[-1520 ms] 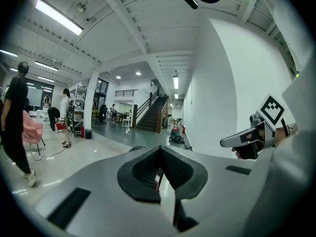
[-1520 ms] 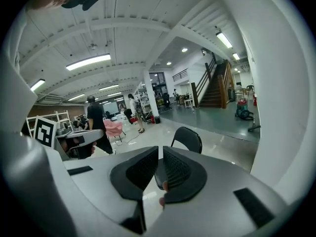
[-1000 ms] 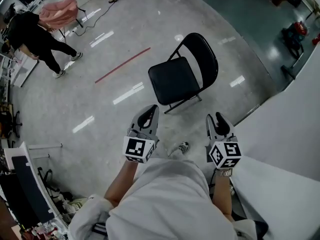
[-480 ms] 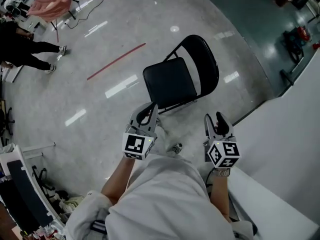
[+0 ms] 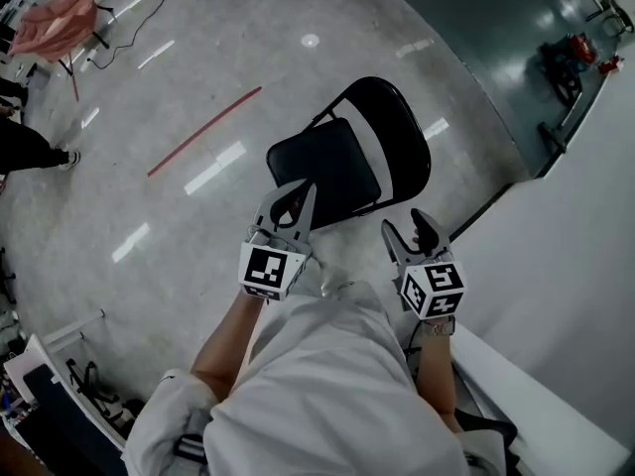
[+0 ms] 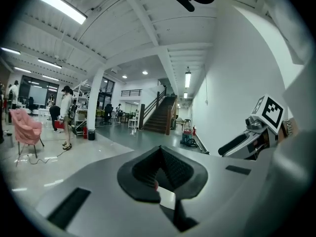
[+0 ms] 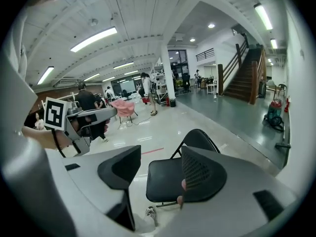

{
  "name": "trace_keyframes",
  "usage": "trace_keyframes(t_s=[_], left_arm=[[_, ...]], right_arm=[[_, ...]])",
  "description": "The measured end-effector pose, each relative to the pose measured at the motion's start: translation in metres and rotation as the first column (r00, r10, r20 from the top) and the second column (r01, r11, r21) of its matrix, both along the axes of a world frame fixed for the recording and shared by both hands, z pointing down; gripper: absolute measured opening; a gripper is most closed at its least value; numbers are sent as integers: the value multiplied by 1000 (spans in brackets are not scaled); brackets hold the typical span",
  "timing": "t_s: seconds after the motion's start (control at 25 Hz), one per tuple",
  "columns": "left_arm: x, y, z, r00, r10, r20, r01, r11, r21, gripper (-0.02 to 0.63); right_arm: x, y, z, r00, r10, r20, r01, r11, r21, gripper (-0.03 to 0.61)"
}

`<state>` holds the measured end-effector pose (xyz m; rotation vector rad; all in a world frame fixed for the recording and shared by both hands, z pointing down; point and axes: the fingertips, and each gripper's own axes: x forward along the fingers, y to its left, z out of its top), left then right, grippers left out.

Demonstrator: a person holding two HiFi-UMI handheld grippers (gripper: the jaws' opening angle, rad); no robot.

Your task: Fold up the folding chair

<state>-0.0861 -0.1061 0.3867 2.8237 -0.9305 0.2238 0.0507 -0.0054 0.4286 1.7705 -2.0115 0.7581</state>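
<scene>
A black folding chair [image 5: 322,172] stands unfolded on the glossy grey floor, its rounded backrest [image 5: 399,137] on the far right side. In the right gripper view the seat [image 7: 165,179] shows through the jaw gap. My left gripper [image 5: 293,198] hovers over the seat's near edge, shut with nothing in it; its closed jaws [image 6: 160,174] point across the hall. My right gripper [image 5: 409,228] hangs near the chair's right side, short of it. Its jaws have just been opening and stand wide [image 7: 158,169], nothing between them.
A red stripe [image 5: 203,132] marks the floor left of the chair. A white wall [image 5: 575,236] runs close on the right. A pink chair [image 5: 55,23] and a person's leg [image 5: 30,147] are far left. A staircase [image 7: 244,80] rises at the back.
Both grippers have moved forward, closer to the chair, the left now over the seat's near edge. The right jaws have spread wider. The person at left has slid mostly out of view.
</scene>
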Motion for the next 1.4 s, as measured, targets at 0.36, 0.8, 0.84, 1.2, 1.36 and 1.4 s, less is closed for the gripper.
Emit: trace_keyframes(t_s=[0.36,0.8,0.84,1.2,1.36,1.4], left_arm=[[16,-33,9,1000,-8,-4,7,1000,-20,9],[54,-48,6,969,-245,43,247,968,-38,9],[57,-49,9,961,-271,61,273,961,-41,9],[94,-47,27,906,-390,164,405,912,-66,8],[99,-50,30,890,-411,195,429,901,-59,9],[98,-51,32,884,-421,201,441,896,-62,9]], right_arm=[[55,-44,12,998,54,-26,-55,998,-8,235],[177,-133,77,996,-64,56,70,991,-117,236],[187,-141,88,995,-76,71,85,987,-135,236],[233,-193,208,969,-97,228,165,939,-301,236],[241,-212,244,969,-77,234,157,924,-348,235],[240,-215,251,967,-84,242,169,918,-358,235]])
